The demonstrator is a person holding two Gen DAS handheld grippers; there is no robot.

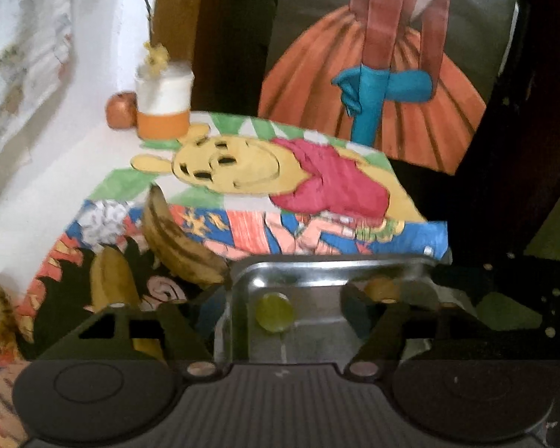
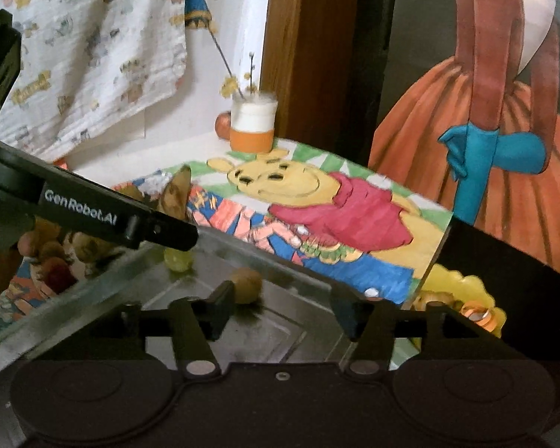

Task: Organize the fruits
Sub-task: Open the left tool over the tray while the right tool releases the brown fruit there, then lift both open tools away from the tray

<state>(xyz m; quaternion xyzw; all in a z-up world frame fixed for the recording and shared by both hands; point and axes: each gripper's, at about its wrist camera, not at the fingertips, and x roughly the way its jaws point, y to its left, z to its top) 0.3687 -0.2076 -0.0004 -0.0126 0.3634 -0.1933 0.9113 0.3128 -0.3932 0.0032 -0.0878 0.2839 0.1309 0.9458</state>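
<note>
Bananas [image 1: 175, 242] show only from the left gripper [image 1: 287, 295], spread over the tray's [image 1: 317, 261] green fruit [image 1: 274, 313]. Right gripper [image 2: 280, 310], also spread, sees a brown fruit [image 2: 247, 284] too.

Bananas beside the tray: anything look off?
Yes. The bananas lying on the drawings left of the metal tray are heavily browned, with dark streaks along the peel, so they look overripe or bruised. The green grape and the small tan fruit inside the tray look intact.
</note>
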